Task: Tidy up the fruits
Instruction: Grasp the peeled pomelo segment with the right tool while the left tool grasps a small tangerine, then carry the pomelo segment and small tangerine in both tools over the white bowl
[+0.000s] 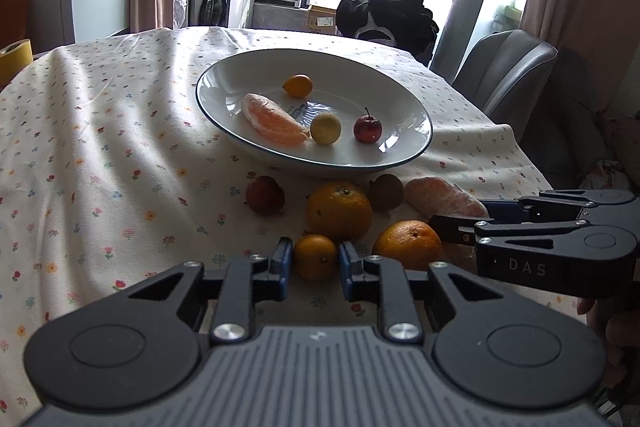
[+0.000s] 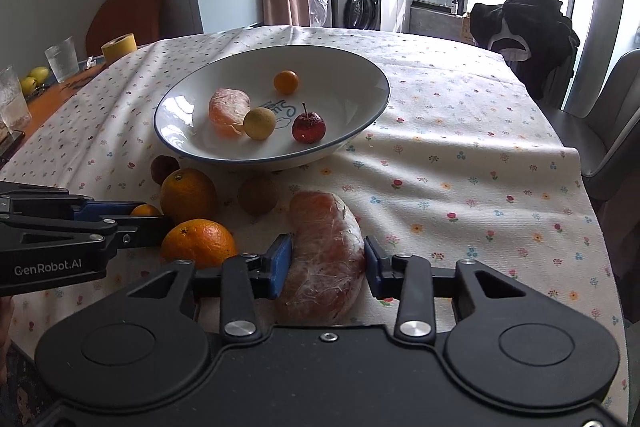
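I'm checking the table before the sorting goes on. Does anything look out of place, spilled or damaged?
Nothing is spilled or broken. The tablecloth is rumpled into folds. Two peeled citrus segments lie bare, one in the plate, one between the right gripper fingers.

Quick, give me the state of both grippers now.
Left gripper: open, its fingers either side of the small orange, not yet clamped.
Right gripper: open around the peeled citrus segment; contact cannot be told.
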The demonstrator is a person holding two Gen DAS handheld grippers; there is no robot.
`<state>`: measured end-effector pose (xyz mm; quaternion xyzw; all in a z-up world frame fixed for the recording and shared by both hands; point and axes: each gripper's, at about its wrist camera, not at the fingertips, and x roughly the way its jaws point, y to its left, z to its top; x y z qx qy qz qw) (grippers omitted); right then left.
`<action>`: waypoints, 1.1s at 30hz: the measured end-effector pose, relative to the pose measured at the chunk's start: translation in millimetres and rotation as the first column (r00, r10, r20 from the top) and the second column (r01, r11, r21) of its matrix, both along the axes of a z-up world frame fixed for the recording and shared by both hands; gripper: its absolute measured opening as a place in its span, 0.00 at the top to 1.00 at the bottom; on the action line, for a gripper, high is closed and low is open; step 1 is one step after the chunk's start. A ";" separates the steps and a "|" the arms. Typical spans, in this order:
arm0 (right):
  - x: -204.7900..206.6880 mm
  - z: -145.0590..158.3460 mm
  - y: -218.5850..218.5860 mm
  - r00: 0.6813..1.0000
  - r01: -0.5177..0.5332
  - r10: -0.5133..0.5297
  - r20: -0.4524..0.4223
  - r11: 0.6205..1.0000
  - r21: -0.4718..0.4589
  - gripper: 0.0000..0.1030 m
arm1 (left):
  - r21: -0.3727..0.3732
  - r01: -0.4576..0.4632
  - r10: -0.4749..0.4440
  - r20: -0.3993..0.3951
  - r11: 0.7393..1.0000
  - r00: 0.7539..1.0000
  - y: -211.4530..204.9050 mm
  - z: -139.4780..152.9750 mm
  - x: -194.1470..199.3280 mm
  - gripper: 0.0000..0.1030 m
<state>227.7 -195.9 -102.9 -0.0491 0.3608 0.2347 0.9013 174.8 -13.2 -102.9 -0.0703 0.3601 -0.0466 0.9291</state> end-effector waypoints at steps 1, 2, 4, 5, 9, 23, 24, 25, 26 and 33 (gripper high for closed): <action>-0.7 0.1 -1.7 1.000 0.002 -0.002 -0.001 1.000 0.007 0.65 | 0.002 -0.001 0.001 0.005 1.000 1.000 0.0 1.1 -1.3 0.78; -1.4 0.2 -3.2 1.000 0.004 -0.004 -0.003 1.000 0.014 0.65 | 0.004 0.000 0.000 0.009 1.000 1.000 0.0 2.2 -2.6 0.78; -2.5 0.8 -6.6 1.000 0.008 -0.007 -0.005 1.000 0.030 0.66 | 0.006 -0.004 0.004 0.013 1.000 1.000 0.7 4.2 -5.0 0.78; -3.1 1.6 -8.1 1.000 0.009 -0.009 -0.005 0.999 0.037 0.68 | 0.005 -0.007 0.007 0.014 1.000 1.000 1.1 4.8 -5.9 0.78; -5.4 4.5 -10.8 1.000 0.012 -0.012 -0.002 0.999 0.042 0.71 | 0.008 -0.013 0.013 0.023 1.000 1.000 1.5 8.0 -10.2 0.78; -17.6 17.3 -25.3 1.000 0.015 -0.017 0.014 0.994 0.110 0.83 | 0.007 -0.026 0.026 0.056 1.000 0.998 1.1 18.2 -25.3 0.78; -18.2 18.0 -25.6 1.000 0.017 -0.019 0.016 0.994 0.112 0.83 | 0.007 -0.027 0.027 0.058 1.000 0.998 1.4 18.8 -26.3 0.78; -18.7 18.9 -26.1 1.000 0.019 -0.021 0.018 0.993 0.115 0.83 | 0.006 -0.029 0.028 0.060 1.000 0.998 1.8 19.5 -27.1 0.78; -19.2 20.0 -26.8 1.000 0.021 -0.023 0.021 0.993 0.118 0.83 | 0.006 -0.031 0.030 0.063 1.000 0.998 2.3 20.2 -28.0 0.78; -22.1 32.0 -30.9 0.998 0.021 -0.028 0.048 0.990 0.137 0.84 | 0.006 -0.046 0.046 0.086 0.999 0.995 7.7 28.8 -33.6 0.78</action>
